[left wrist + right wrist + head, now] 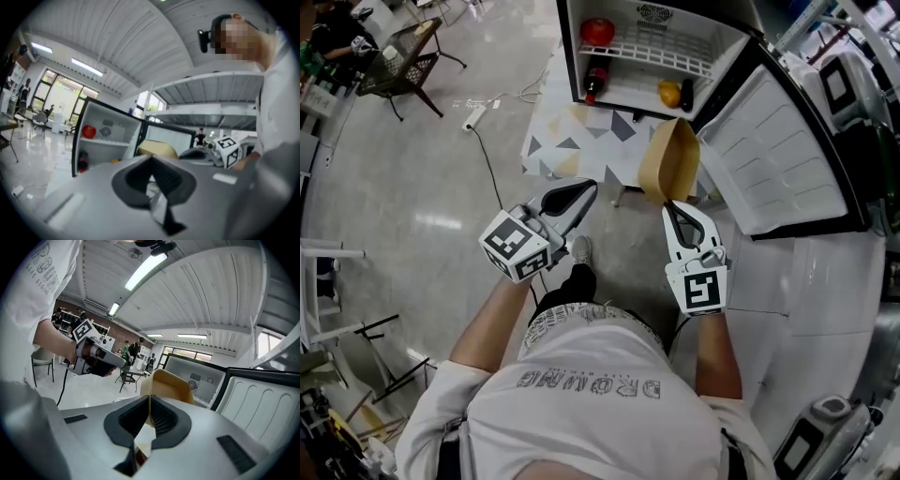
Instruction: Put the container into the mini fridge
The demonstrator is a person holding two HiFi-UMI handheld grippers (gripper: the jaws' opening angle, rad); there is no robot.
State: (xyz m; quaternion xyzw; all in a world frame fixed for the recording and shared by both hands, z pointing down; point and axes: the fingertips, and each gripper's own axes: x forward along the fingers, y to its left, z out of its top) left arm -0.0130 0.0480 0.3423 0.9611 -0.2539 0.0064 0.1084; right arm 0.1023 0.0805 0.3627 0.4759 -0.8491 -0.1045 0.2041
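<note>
Pinching container (671, 157) rim with right gripper (671, 206) fingers, holding it near open fridge (698, 21). Holding left gripper (587, 188) fingers pressed together, empty.

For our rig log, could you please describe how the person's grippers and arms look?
Both the left gripper and right gripper have light grey tapered shells, black ribbed pads and a white cube with black square markers. The person wears a white short-sleeved T-shirt with grey lettering.

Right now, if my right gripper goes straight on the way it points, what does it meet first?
The right gripper is shut on the container, which leads. Straight on lies the open mini fridge; the container would probably reach its lower compartment near the orange fruit first, though depth is unclear.
</note>
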